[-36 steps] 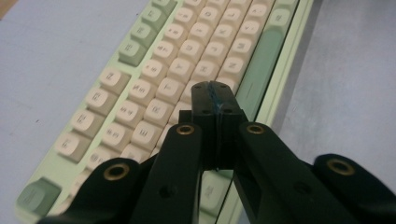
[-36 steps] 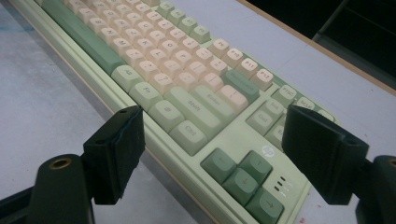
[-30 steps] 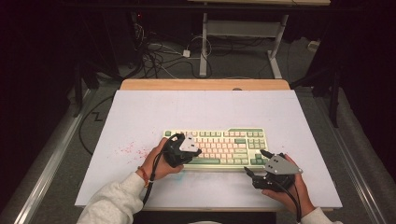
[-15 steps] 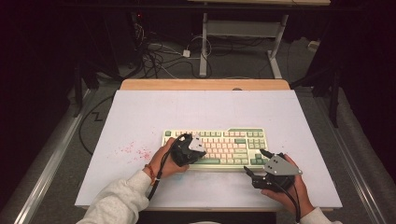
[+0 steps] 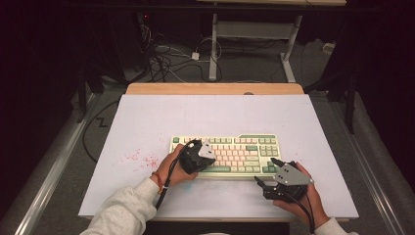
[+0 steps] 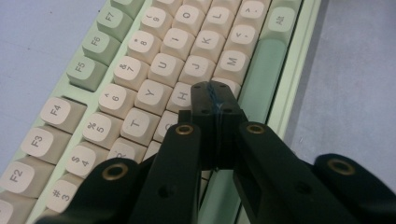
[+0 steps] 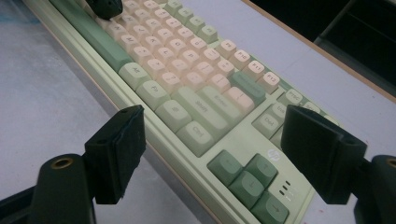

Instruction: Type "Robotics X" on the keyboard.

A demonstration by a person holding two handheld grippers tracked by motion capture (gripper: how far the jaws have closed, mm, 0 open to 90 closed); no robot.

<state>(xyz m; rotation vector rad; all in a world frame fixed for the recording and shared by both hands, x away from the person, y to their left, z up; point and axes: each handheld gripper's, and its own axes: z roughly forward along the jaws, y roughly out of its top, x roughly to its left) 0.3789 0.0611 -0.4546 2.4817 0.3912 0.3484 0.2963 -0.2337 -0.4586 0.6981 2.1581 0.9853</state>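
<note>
The keyboard is seen just below the middle of the high view, lying flat on the white table, with faint red marks to its left. Compared with the frame one second earlier, the left gripper has been carried rightward and further over the keys, so that it now hangs above the middle letter rows instead of the keyboard's left edge. In the left gripper view its jaws are pressed fully together with nothing between them, and the joined tip is set at the H key, just beside the green space bar; whether the key is actually pressed cannot be told. This shift suggests that keys are being struck one after another with the closed tip, and that typing is under way.

The right gripper has scarcely been moved; it is held at the lower right of the high view, just off the keyboard's near right corner. In the right gripper view its jaws are spread wide and hold nothing, with the arrow keys framed between them.
</note>
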